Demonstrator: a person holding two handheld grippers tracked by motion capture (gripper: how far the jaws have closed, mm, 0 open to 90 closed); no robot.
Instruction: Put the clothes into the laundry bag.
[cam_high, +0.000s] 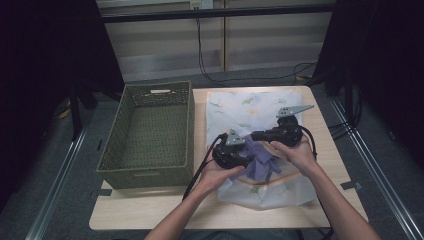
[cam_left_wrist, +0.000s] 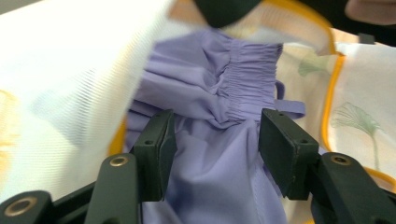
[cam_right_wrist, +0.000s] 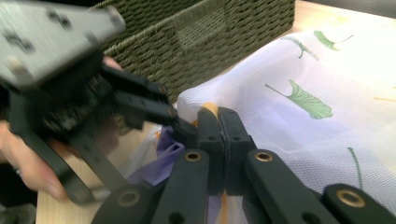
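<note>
The purple garment (cam_left_wrist: 219, 121), a light fabric piece with an elasticated gathered band, lies partly inside the mouth of a white mesh laundry bag (cam_high: 260, 107) printed with green ginkgo leaves and edged in yellow. The bag lies flat on the right half of the table (cam_high: 150, 212), its mouth toward the near edge. The right gripper (cam_right_wrist: 219, 123) is clamped on the bag's yellow-trimmed mouth edge and holds it raised. The left gripper (cam_left_wrist: 217, 140) stands half open astride the garment, its pads clear of the cloth. A woven green basket (cam_high: 150, 130) sits at the table's left edge, just beside the bag.

Step in hand, by judgement: loading the garment into the bag. The next move calls for a fresh grip lower on the cloth, then a push deeper while the mouth is kept lifted.
</note>
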